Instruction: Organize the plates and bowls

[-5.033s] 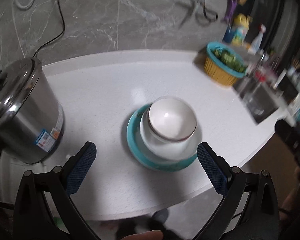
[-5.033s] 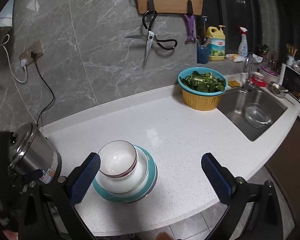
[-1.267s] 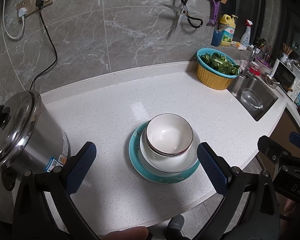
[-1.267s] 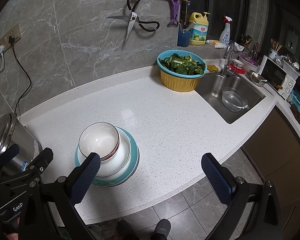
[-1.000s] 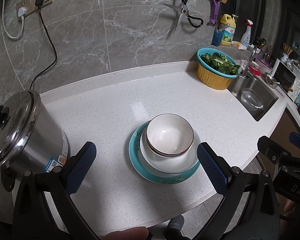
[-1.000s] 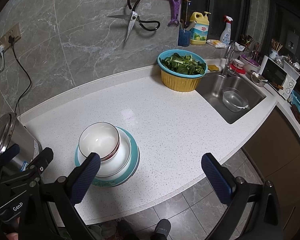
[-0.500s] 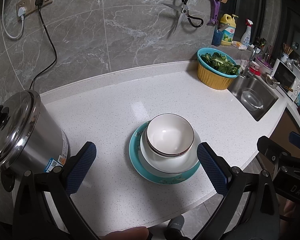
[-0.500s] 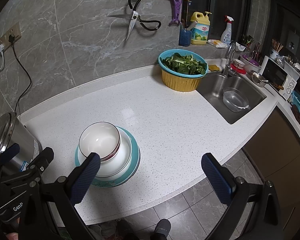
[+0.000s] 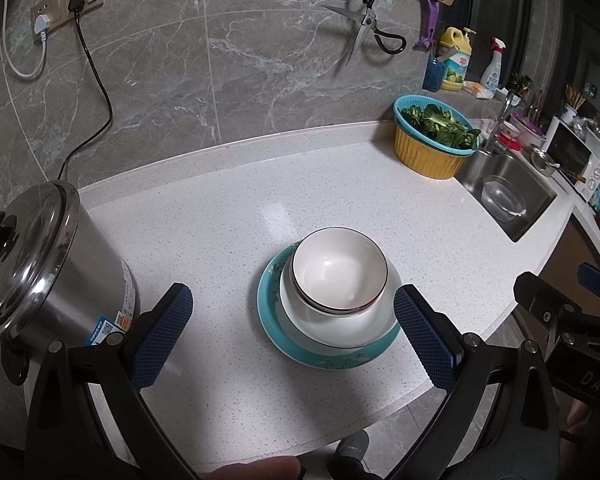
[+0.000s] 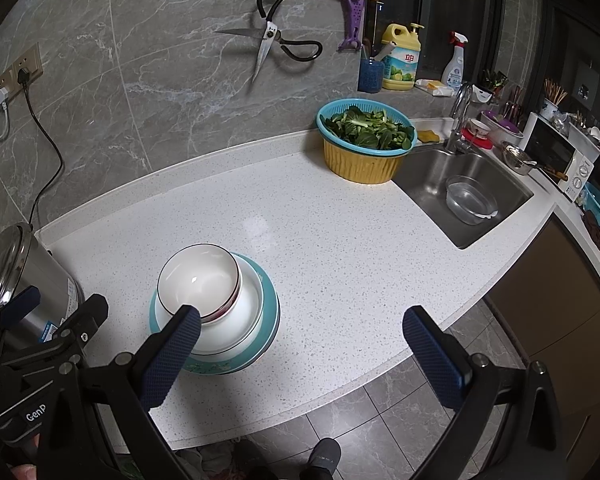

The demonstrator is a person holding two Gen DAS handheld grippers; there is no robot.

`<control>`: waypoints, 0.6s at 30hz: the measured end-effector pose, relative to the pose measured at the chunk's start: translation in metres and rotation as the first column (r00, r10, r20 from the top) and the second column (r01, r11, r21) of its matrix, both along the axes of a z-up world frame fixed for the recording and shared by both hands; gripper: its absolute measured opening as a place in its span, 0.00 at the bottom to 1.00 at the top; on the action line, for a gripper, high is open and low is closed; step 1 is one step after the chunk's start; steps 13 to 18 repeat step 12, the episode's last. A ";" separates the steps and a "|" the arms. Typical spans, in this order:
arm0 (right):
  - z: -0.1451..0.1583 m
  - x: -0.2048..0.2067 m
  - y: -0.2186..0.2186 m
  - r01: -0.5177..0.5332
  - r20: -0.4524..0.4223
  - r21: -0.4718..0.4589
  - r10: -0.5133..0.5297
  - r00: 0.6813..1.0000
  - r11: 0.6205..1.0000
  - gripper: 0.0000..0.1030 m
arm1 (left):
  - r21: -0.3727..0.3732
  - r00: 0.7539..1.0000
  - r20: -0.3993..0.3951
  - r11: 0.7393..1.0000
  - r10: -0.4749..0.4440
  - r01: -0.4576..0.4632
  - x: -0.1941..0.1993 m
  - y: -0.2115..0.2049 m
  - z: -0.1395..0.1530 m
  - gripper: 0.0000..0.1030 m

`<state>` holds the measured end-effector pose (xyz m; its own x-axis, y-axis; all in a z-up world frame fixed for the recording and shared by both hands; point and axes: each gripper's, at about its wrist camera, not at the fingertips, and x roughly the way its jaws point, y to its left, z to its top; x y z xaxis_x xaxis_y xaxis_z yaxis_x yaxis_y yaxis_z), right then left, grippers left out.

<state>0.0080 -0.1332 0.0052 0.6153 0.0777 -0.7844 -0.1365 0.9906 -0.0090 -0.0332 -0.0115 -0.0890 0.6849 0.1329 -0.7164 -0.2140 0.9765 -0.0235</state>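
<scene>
Holding my left claw point(image 9: 292, 334) spread wide and empty, I see the bowl point(image 9: 340, 270) at 12 o'clock between its fingers, nested on plates point(image 9: 300, 350) on the tabletop point(image 9: 220, 216). My right claw point(image 10: 300, 352), equally wide and empty, has the bowl at 10 o'clock; left looks nearer.

Both grippers: black frames w/ silver screws at pivots. Left gripper point(image 9: 292, 330) fingers point(image 9: 162, 334) have dark-blue textured pads; same on right gripper point(image 10: 304, 354) fingers point(image 10: 432, 354). White lettering: "GenP" on left unit, "DAS" on right. Grey shoe point(image 10: 325, 458) below counter edge.
</scene>
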 end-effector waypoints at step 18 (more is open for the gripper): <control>-0.003 0.006 0.001 -0.008 -0.006 -0.002 0.008 1.000 1.000 1.00 | 0.000 1.000 0.003 1.000 0.007 -0.007 0.001 0.002 -0.001 0.99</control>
